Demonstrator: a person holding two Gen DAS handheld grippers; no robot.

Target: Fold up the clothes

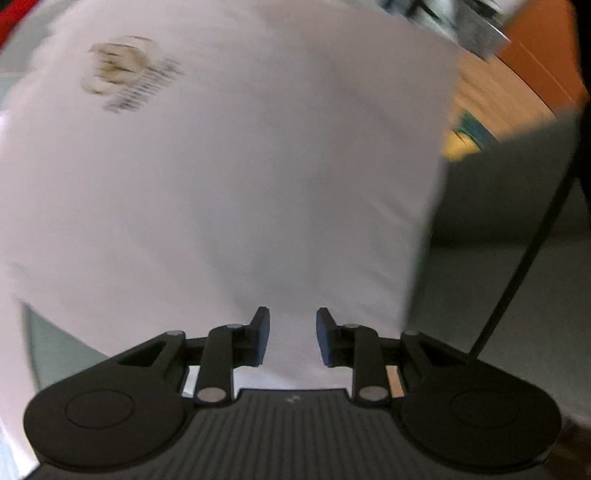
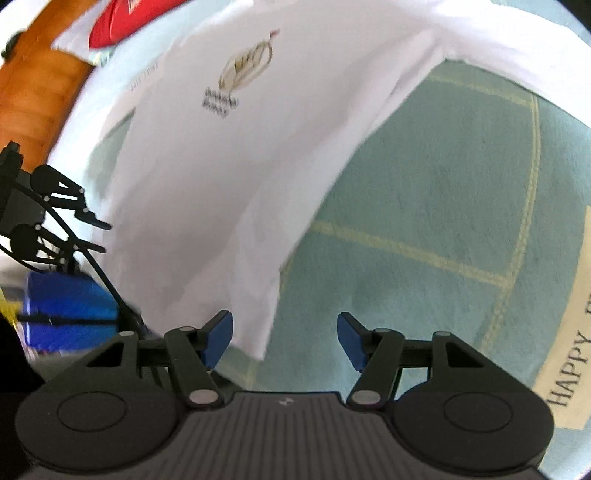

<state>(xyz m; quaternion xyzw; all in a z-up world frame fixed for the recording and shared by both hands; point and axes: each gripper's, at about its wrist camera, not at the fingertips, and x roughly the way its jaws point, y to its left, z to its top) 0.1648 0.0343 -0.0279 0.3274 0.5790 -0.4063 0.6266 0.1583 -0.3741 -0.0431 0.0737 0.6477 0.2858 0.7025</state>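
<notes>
A white T-shirt [image 1: 229,177] with a small brown logo [image 1: 122,70] fills most of the left wrist view, blurred. My left gripper [image 1: 293,334] hangs over its near part, blue pads apart, with only flat cloth showing in the gap. In the right wrist view the same shirt [image 2: 229,177] lies spread on a teal blanket [image 2: 424,206], its lower corner [image 2: 258,343] just inside my right gripper [image 2: 286,338]. That gripper is open, its pads touching nothing. The left gripper [image 2: 105,237] shows at the shirt's left edge.
A red garment [image 2: 122,18] lies at the far left end of the blanket. An orange wooden surface [image 2: 33,92] runs along the left side. A blue object [image 2: 66,306] sits beside the left gripper. A cream panel reading HAPPY [image 2: 569,369] marks the blanket's right side. A black cable [image 1: 517,269] crosses the left view's right side.
</notes>
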